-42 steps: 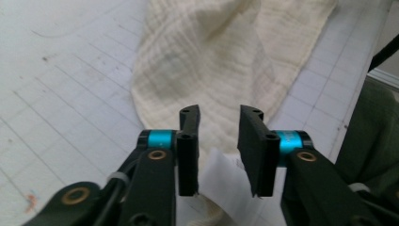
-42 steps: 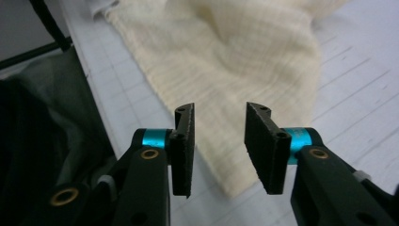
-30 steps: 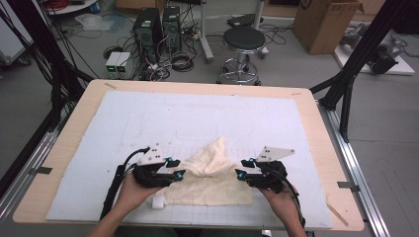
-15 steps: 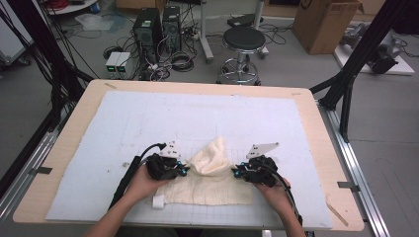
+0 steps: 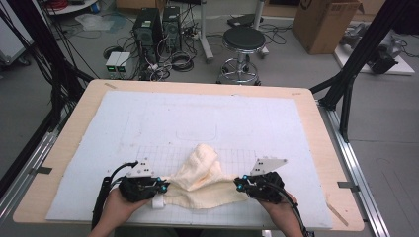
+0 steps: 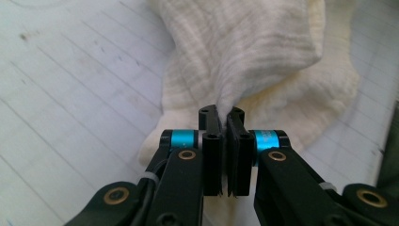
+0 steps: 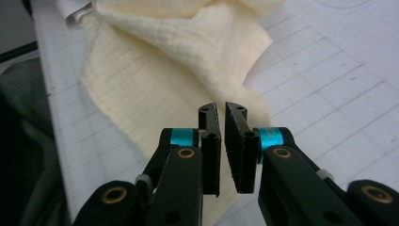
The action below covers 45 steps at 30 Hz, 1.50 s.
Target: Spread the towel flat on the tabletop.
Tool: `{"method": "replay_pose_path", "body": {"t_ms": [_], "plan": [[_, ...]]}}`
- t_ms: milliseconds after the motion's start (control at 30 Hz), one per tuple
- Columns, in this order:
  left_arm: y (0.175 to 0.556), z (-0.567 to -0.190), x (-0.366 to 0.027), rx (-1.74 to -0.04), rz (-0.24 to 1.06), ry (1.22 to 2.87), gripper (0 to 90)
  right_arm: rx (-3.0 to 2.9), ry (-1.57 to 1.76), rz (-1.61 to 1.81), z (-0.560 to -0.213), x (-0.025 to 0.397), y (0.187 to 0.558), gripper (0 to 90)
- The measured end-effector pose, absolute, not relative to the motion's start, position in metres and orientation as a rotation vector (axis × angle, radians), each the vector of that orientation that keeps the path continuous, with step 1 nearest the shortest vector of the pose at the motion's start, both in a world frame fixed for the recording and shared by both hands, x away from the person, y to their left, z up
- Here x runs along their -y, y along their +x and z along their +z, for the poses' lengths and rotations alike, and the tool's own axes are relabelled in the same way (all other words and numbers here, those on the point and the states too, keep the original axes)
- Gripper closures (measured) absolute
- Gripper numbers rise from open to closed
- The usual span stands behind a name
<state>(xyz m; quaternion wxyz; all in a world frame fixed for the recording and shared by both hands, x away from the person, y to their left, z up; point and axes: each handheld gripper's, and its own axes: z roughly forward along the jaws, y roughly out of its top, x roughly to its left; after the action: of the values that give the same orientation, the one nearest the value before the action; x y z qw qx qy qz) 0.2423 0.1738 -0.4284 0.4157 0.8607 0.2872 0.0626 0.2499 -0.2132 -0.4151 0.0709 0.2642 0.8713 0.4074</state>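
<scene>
Both my grippers have swung inward since a second ago, now aimed at the cream cloth (image 5: 200, 177) from either side. My left gripper (image 6: 224, 117) has its jaws pressed together on a raised fold of that cloth. My right gripper (image 7: 221, 113) shows a thin gap between its jaws, with the cloth's edge beneath; whether it pinches anything, I can't tell. Cloth lies bunched between them on the white mat (image 5: 207, 118)
</scene>
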Motion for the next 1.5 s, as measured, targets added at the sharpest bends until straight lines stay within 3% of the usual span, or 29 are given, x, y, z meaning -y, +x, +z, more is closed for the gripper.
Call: {"method": "replay_pose_path", "body": {"t_ms": [100, 233, 633, 833, 867, 1000, 1100, 1267, 1367, 1433, 1500], "plan": [[0.240, -0.427, -0.175, -0.704, 0.120, 2.144, 70.8, -2.614, 0.768, 1.235, -0.412, 0.212, 0.246, 80.3], [0.248, -0.415, -0.176, -0.688, 0.118, 2.095, 60.8, -2.591, 0.765, 1.278, -0.402, 0.206, 0.258, 73.0], [0.311, -0.395, -0.149, -0.730, 0.259, 2.024, 62.2, -2.560, 0.792, 1.360, -0.399, 0.189, 0.317, 68.6], [0.340, -0.414, -0.124, -0.726, 0.179, 2.134, 55.3, -2.598, 0.835, 1.309, -0.412, 0.181, 0.328, 65.3], [0.341, -0.417, -0.121, -0.726, 0.166, 2.136, 55.8, -2.606, 0.848, 1.303, -0.414, 0.180, 0.330, 64.7], [0.344, -0.425, -0.118, -0.716, 0.122, 2.154, 77.8, -2.629, 0.878, 1.273, -0.424, 0.175, 0.340, 62.9], [0.344, -0.425, -0.120, -0.728, 0.125, 2.146, 85.7, -2.662, 0.872, 1.239, -0.431, 0.169, 0.345, 62.9], [0.338, -0.419, -0.126, -0.725, 0.171, 2.168, 87.2, -2.694, 0.864, 1.204, -0.435, 0.157, 0.347, 67.4], [0.334, -0.415, -0.130, -0.718, 0.196, 2.169, 87.2, -2.713, 0.836, 1.138, -0.437, 0.151, 0.348, 74.8], [0.331, -0.414, -0.134, -0.721, 0.209, 2.170, 87.2, -2.722, 0.841, 1.161, -0.438, 0.151, 0.348, 85.0], [0.329, -0.414, -0.138, -0.728, 0.225, 2.165, 87.2, -2.729, 0.831, 1.152, -0.437, 0.151, 0.348, 88.0]]}}
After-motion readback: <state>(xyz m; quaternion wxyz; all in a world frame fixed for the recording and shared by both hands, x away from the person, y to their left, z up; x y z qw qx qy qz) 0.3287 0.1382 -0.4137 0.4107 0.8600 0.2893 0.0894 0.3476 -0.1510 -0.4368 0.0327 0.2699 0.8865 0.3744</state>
